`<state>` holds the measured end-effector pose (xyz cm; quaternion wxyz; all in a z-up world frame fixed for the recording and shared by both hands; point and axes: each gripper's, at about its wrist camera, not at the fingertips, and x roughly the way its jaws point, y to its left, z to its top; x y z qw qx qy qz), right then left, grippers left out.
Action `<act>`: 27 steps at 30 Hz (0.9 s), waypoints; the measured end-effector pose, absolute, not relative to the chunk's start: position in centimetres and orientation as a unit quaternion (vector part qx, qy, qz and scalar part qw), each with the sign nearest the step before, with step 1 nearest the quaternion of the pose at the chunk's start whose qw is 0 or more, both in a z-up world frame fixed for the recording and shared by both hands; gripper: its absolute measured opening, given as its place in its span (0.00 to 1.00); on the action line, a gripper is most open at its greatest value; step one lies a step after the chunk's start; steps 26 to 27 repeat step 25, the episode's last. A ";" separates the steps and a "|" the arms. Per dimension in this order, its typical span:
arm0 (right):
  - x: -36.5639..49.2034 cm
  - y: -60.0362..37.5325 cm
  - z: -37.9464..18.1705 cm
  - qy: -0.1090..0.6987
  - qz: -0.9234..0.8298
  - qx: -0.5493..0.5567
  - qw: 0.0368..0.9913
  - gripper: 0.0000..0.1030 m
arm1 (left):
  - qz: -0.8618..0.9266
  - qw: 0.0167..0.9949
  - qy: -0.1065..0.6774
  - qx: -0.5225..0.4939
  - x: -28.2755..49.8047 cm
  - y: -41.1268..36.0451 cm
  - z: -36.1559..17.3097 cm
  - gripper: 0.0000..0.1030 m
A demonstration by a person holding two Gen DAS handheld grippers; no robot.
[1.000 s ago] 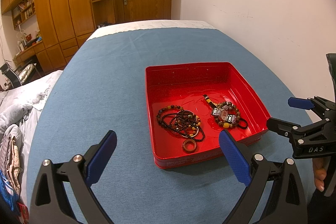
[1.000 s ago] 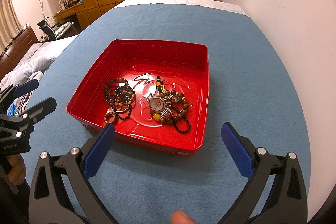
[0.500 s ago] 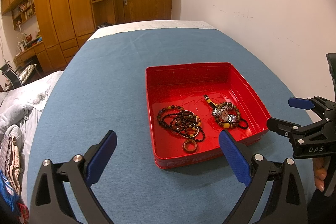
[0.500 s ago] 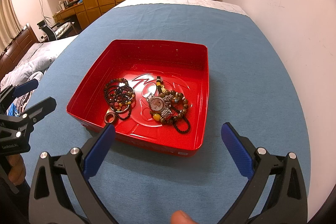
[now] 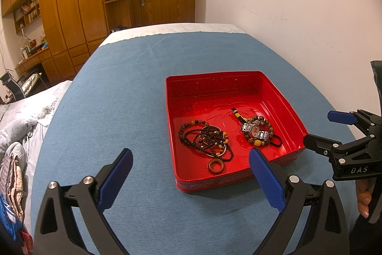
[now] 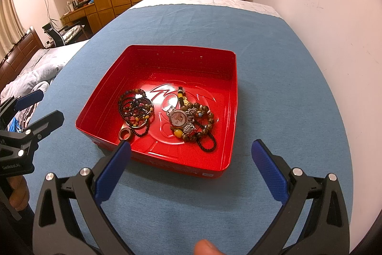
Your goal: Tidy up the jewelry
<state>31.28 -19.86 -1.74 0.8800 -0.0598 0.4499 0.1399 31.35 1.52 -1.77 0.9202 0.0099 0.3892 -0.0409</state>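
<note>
A red tin tray (image 5: 210, 83) (image 6: 164, 49) sits on the blue cloth. In it lie a tangle of dark bead bracelets (image 5: 205, 139) (image 6: 136, 108), a brown ring (image 5: 216, 166) (image 6: 125, 134), and a silver watch (image 5: 254, 132) (image 6: 179, 117) among beaded bracelets. My left gripper (image 5: 191, 179) is open and empty, short of the tray's near left corner. My right gripper (image 6: 191, 170) is open and empty, just before the tray's near edge. Each gripper shows in the other's view, the right (image 5: 334, 130) and the left (image 6: 35, 109).
The blue cloth (image 5: 107, 99) covers a table beside a white wall (image 5: 298, 4). Wooden wardrobes (image 5: 78, 4) and a door stand at the back. A bed with grey bedding (image 5: 16, 126) lies to the left.
</note>
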 end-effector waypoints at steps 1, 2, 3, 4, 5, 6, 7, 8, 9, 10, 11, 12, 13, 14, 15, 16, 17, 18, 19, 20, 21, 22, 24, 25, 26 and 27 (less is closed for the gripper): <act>31.3 -19.9 -1.7 0.450 0.140 -0.060 0.880 0.97 | -0.041 0.920 0.389 0.010 31.4 1.5 -1.8 0.95; 31.3 -19.9 -1.7 0.450 0.140 -0.060 0.880 0.97 | -0.041 0.920 0.389 0.010 31.3 1.5 -1.8 0.95; 31.3 -19.9 -1.7 0.450 0.140 -0.060 0.880 0.97 | -0.041 0.920 0.389 0.010 31.3 1.5 -1.7 0.95; 31.3 -19.9 -1.8 0.450 0.140 -0.060 0.880 0.97 | -0.041 0.920 0.389 0.011 31.3 1.5 -1.7 0.95; 31.3 -19.9 -1.8 0.450 0.140 -0.060 0.880 0.97 | -0.042 0.920 0.389 0.011 31.3 1.5 -1.7 0.95; 31.3 -19.9 -1.7 0.450 0.140 -0.060 0.880 0.97 | -0.042 0.920 0.389 0.011 31.3 1.5 -1.7 0.95; 31.3 -19.9 -1.7 0.450 0.140 -0.060 0.880 0.97 | -0.042 0.920 0.389 0.011 31.3 1.5 -1.7 0.95; 31.3 -19.9 -1.7 0.450 0.140 -0.060 0.880 0.97 | -0.042 0.920 0.389 0.011 31.3 1.5 -1.7 0.95; 31.3 -19.9 -1.7 0.450 0.140 -0.060 0.880 0.97 | -0.041 0.920 0.389 0.011 31.3 1.4 -1.7 0.95; 31.3 -19.9 -1.7 0.450 0.140 -0.060 0.880 0.97 | -0.042 0.920 0.389 0.011 31.3 1.4 -1.7 0.95; 31.3 -19.9 -1.7 0.450 0.140 -0.060 0.880 0.97 | -0.042 0.920 0.389 0.012 31.2 1.4 -1.7 0.95; 31.3 -19.9 -1.7 0.450 0.140 -0.060 0.880 0.97 | -0.042 0.920 0.389 0.012 31.3 1.4 -1.7 0.95; 31.3 -19.9 -1.7 0.450 0.140 -0.060 0.880 0.97 | -0.043 0.920 0.389 0.012 31.3 1.4 -1.7 0.95; 31.3 -19.9 -1.7 0.450 0.140 -0.060 0.880 0.97 | -0.043 0.920 0.389 0.012 31.3 1.3 -1.7 0.95; 31.3 -19.9 -1.7 0.450 0.140 -0.060 0.880 0.97 | -0.043 0.920 0.389 0.012 31.3 1.4 -1.7 0.95; 31.3 -19.9 -1.7 0.450 0.140 -0.060 0.880 0.97 | -0.041 0.920 0.389 0.013 31.3 1.4 -1.7 0.95; 31.3 -19.9 -1.8 0.450 0.140 -0.060 0.880 0.97 | -0.038 0.921 0.387 0.015 31.2 1.4 -1.6 0.95; 31.3 -19.9 -1.7 0.450 0.140 -0.060 0.880 0.97 | -0.037 0.922 0.385 0.015 31.2 1.4 -1.5 0.95; 31.3 -19.9 -1.7 0.450 0.140 -0.060 0.880 0.97 | -0.037 0.923 0.384 0.015 31.1 1.4 -1.4 0.95; 31.3 -19.9 -1.7 0.450 0.140 -0.060 0.880 0.97 | -0.038 0.923 0.383 0.014 31.1 1.4 -1.4 0.95; 31.3 -19.9 -1.7 0.450 0.140 -0.060 0.880 0.97 | -0.038 0.923 0.382 0.014 31.1 1.4 -1.3 0.95; 31.3 -19.9 -1.8 0.450 0.140 -0.060 0.880 0.97 | -0.038 0.923 0.383 0.013 31.1 1.5 -1.3 0.95; 31.3 -19.9 -1.8 0.449 0.140 -0.060 0.880 0.97 | -0.037 0.923 0.383 0.013 31.0 1.5 -1.3 0.95; 31.3 -19.9 -1.8 0.450 0.140 -0.060 0.880 0.97 | -0.038 0.923 0.383 0.012 31.0 1.5 -1.2 0.95; 31.3 -19.9 -1.8 0.450 0.140 -0.060 0.880 0.97 | -0.038 0.923 0.383 0.012 31.0 1.5 -1.2 0.95; 31.3 -19.9 -1.8 0.450 0.140 -0.060 0.880 0.97 | -0.038 0.923 0.383 0.012 31.0 1.5 -1.2 0.95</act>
